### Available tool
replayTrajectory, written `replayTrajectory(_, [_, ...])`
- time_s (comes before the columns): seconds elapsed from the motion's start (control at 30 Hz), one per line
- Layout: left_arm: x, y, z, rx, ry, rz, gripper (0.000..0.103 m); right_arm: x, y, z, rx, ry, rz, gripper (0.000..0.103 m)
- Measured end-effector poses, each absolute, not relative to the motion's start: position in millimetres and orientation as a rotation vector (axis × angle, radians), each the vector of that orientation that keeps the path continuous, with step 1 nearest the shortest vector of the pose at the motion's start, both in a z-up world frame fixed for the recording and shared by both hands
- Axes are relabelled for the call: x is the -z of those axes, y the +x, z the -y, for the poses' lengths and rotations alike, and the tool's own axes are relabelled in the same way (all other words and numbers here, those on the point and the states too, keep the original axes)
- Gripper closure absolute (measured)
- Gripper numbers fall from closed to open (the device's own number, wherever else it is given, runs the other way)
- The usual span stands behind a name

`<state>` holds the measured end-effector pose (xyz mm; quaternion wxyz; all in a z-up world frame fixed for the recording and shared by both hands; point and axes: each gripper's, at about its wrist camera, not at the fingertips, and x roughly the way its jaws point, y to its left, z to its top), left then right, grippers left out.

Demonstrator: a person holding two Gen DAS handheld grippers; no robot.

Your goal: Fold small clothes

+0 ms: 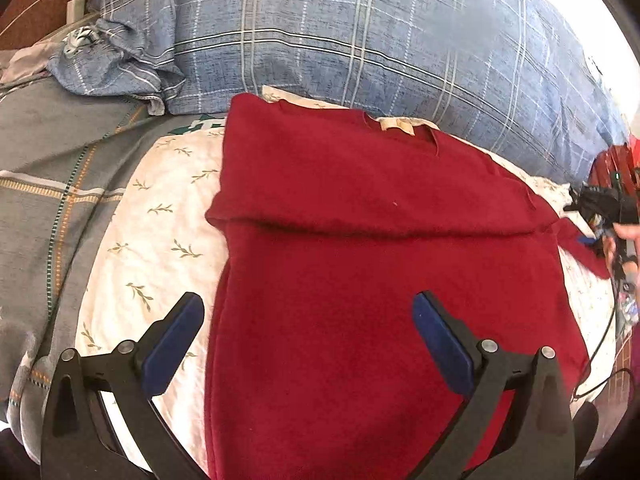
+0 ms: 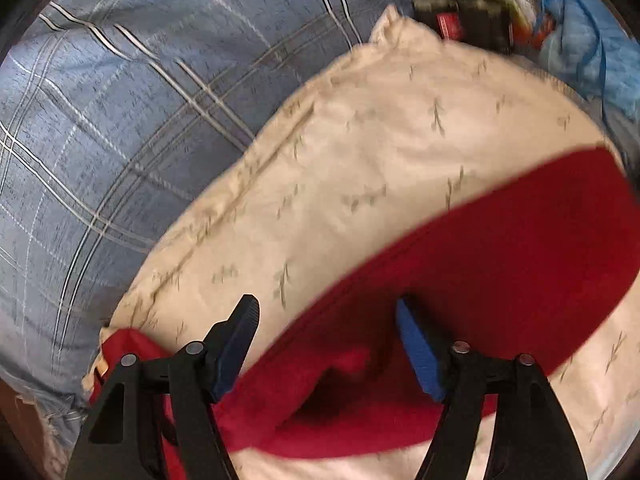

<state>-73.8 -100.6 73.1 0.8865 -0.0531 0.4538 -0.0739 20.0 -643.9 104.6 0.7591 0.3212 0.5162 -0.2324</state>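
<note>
A dark red sweater (image 1: pixel 360 184) lies on a cream leaf-print pillow (image 1: pixel 160 208), its top part folded down over the body and a cream neck label showing. My left gripper (image 1: pixel 308 300) hovers open over the sweater's lower left edge, nothing between its blue pads. At the right edge a person's hand (image 1: pixel 628 232) holds my right gripper (image 1: pixel 592 236) by the sweater's sleeve end. In the blurred right wrist view the right gripper (image 2: pixel 327 305) stands open above the red sleeve (image 2: pixel 500 248), which lies loosely on the pillow (image 2: pixel 360 140).
A large blue plaid pillow (image 1: pixel 360 40) lies behind the cream one. A grey plaid blanket (image 1: pixel 48 160) covers the left side. A white charger with cable (image 1: pixel 76 4) sits at top left. Mixed clutter (image 2: pixel 480 12) and a blue bag (image 2: pixel 580 40) lie beyond the pillow's corner.
</note>
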Motion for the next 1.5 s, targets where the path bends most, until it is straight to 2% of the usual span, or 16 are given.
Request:
replayTrajectory(0.03, [-73.4,-74.8,102.2,0.157,-0.100,-0.942,0.000,-107.4,21.8,641.4,0.515,0.652,-1.134,0.095])
replayTrajectory(0.17, [-75.4,-76.5,99.3,0.156,-0.090,-0.929,0.000,-118.9,17.6,633.1,0.474,0.558,-1.122,0.096])
replayTrajectory(0.33, [-79.2,-71.6,86.1,0.129,-0.152,-0.921,0.000,-171.4,3.8,604.2,0.323,0.538,-0.981,0.097])
replayTrajectory(0.5, [-92.1,-67.0,77.0,0.102,-0.184,-0.882,0.000,-241.2,2.9,516.1,0.019,0.423,-0.836,0.096])
replayTrajectory(0.6, [-98.7,-66.1,73.0,0.088,-0.201,-0.856,0.000,-255.9,-3.5,447.5,-0.212,0.300,-0.805,0.096])
replayTrajectory(0.73, [-100.4,-63.6,68.3,0.067,-0.206,-0.847,0.000,-208.2,-10.9,376.8,-0.411,0.143,-0.946,0.094])
replayTrajectory(0.8, [-99.0,-60.1,67.3,0.068,-0.207,-0.849,0.000,-165.4,-15.9,356.1,-0.383,0.021,-1.063,0.089])
replayTrajectory(0.93, [-94.4,-47.0,69.2,0.087,-0.192,-0.863,0.000,-132.6,-20.4,368.1,-0.328,0.055,-1.148,0.071])
replayTrajectory(1.07, [-93.6,-25.3,73.2,0.086,-0.182,-0.843,0.000,-141.0,-27.9,392.4,-0.302,0.160,-1.101,0.047])
replayTrajectory(1.13, [-96.5,-11.1,76.7,0.090,-0.179,-0.815,0.000,-144.2,-35.4,400.4,-0.294,0.182,-1.081,0.040])
replayTrajectory(1.37, [-85.5,55.0,115.8,0.156,-0.128,-0.844,0.000,-141.4,-44.4,436.0,-0.247,0.296,-1.076,0.038])
replayTrajectory(1.4, [-82.9,60.7,121.9,0.161,-0.112,-0.855,0.002,-139.5,-45.5,438.3,-0.243,0.300,-1.077,0.038])
replayTrajectory(1.5, [-72.9,76.8,143.6,0.183,-0.045,-0.884,0.015,-135.7,-46.5,445.5,-0.231,0.312,-1.082,0.038])
